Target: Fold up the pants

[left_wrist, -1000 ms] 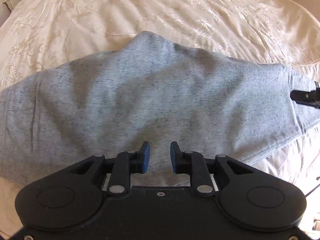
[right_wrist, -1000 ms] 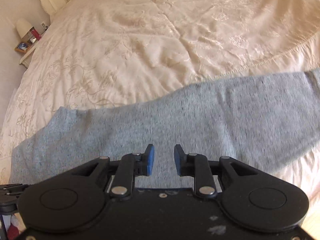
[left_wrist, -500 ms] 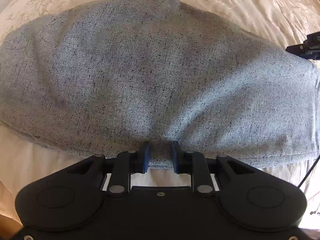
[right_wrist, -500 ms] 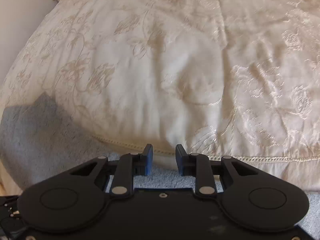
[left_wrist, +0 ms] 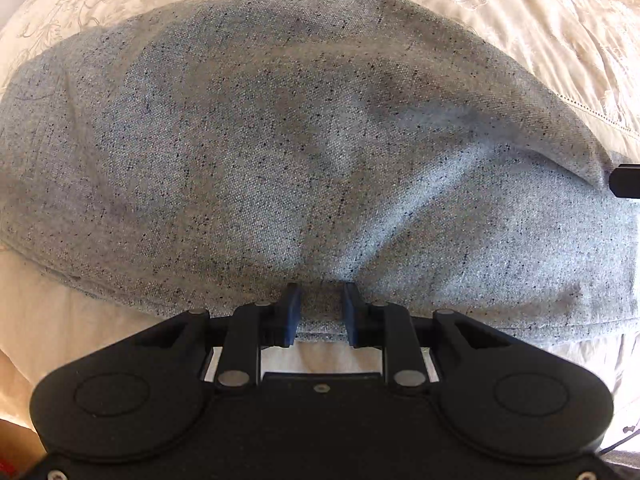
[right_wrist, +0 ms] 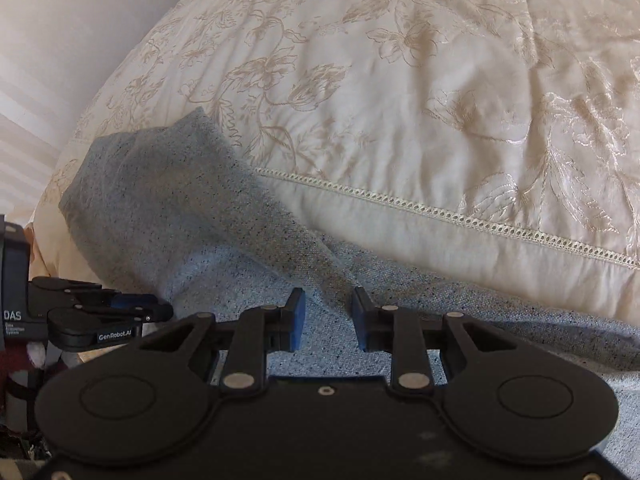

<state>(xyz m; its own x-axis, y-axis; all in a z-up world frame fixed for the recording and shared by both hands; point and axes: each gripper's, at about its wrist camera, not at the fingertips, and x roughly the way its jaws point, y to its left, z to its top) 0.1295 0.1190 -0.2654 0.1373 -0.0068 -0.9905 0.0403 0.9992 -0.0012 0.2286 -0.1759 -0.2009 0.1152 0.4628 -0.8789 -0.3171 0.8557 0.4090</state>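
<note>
Grey flecked pants [left_wrist: 304, 152] lie spread on a cream bedspread [left_wrist: 540, 28]. My left gripper [left_wrist: 319, 310] is open, its blue pads on either side of the pants' near hem. In the right wrist view the pants [right_wrist: 168, 208] run from a raised fold at the left down under my right gripper [right_wrist: 327, 322], which is open with fabric between and below its pads. The left gripper [right_wrist: 120, 312] shows at the left edge of that view. The tip of the right gripper [left_wrist: 624, 186] shows at the right edge of the left wrist view.
The embroidered bedspread [right_wrist: 420, 100] with a lace trim line [right_wrist: 460, 216] fills the far side. A pale wall [right_wrist: 60, 40] lies past the bed's left edge. Dark red items [right_wrist: 16, 364] sit low at the left.
Both grippers have dropped down to the pants' near edge. The left pads now straddle the hem. The right view has swung left, and a fold of fabric has risen near it.
</note>
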